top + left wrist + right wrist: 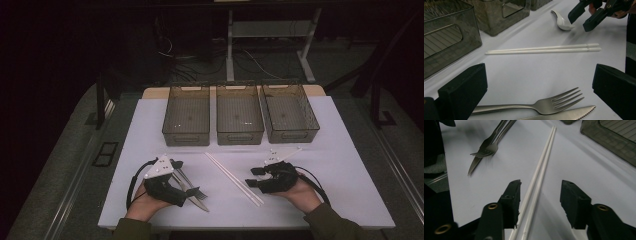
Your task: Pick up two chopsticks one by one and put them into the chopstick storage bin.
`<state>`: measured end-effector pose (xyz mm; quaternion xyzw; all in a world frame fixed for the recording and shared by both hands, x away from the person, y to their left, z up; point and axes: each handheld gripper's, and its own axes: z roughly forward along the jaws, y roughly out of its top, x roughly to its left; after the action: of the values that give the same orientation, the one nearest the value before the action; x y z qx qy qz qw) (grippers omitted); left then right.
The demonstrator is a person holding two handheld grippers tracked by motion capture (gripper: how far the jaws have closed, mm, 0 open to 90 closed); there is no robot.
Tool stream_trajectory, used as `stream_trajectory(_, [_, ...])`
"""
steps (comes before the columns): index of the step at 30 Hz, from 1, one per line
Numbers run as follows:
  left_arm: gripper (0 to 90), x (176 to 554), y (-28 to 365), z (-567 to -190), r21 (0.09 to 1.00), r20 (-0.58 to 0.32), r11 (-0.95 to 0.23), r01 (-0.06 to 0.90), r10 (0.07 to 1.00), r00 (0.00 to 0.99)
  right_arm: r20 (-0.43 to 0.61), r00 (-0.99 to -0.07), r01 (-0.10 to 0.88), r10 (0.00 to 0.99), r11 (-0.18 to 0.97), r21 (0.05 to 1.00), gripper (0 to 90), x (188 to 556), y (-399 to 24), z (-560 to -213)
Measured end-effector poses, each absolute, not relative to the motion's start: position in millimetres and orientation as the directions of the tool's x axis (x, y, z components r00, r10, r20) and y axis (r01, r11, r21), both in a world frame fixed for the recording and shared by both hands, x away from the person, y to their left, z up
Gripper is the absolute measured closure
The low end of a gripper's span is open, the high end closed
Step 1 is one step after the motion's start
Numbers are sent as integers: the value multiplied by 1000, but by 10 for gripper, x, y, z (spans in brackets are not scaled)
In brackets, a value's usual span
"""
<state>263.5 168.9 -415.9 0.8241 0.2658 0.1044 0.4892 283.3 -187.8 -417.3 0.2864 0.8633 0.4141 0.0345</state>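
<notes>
On the white worktop [320, 165], the right claw [540, 200] straddles a pair of white chopsticks [541, 165], half open, gripping nothing.
Best to lower squarely, pinching both sticks together; the left claw [536, 87] waits open over fork [544, 103] and knife [564, 115].

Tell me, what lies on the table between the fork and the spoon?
A pair of white chopsticks, lying side by side across the stretch between fork and spoon; the left gripper view shows it best.

Lab: cabled test table [350, 165]

Knife [564, 114] cut off below
</notes>
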Motion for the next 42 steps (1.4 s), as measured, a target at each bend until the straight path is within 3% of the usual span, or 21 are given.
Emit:
stream_trajectory(12, [0,2640,1697,-4165,860,-90,-381,338,540,837,174,-836,482,521,544,687,708,2795,-1752,-4315])
stream_trajectory(32, [0,2644,1702,-4168,859,-89,-385,336,535,840,107,-833,475,542,604,640,810,2780,-1690,-4424])
stream_trajectory(42, [0,2645,1701,-4173,858,-91,-385,340,538,838,81,-822,479,564,607,634,813,2755,-1680,-4433])
